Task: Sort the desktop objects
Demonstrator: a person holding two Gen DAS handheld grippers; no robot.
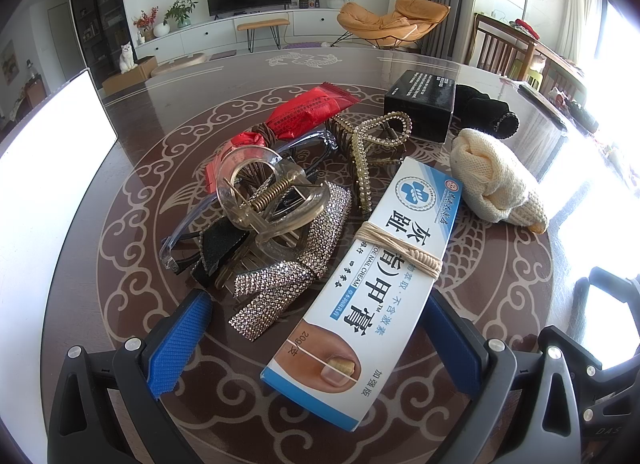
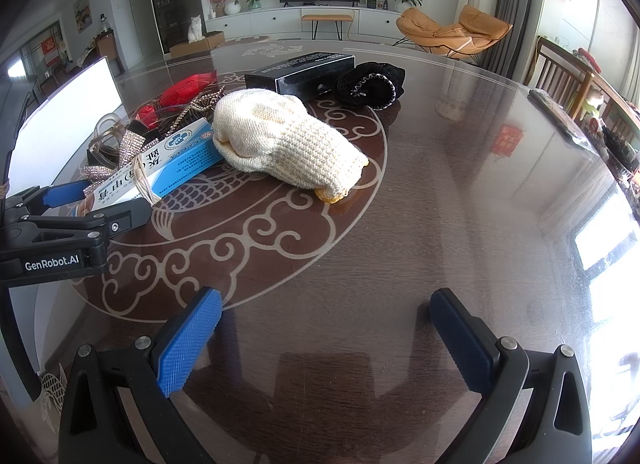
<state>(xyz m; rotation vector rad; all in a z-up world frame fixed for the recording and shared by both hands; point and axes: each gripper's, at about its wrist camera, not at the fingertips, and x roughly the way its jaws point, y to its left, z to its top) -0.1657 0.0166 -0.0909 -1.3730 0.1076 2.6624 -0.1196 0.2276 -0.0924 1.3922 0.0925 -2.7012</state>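
A white-and-blue nail cream box (image 1: 376,264) wound with string lies slanted on the table. Its near end sits between the blue pads of my left gripper (image 1: 316,340), which stands open around it, the right pad close to the box's edge. The right wrist view shows the left gripper (image 2: 116,196) straddling the same box (image 2: 180,160). My right gripper (image 2: 324,332) is open over bare table, with nothing between its fingers. A cream knitted bundle (image 2: 288,144) lies ahead of it, right of the box (image 1: 496,180).
Left of the box is a pile: a clear hair claw (image 1: 260,192), a rhinestone bow clip (image 1: 296,264), a gold claw clip (image 1: 372,144), a red packet (image 1: 308,110) and clear glasses (image 1: 180,240). A black box (image 2: 300,70) and black pouch (image 2: 370,84) lie behind. A white panel (image 1: 48,168) stands left.
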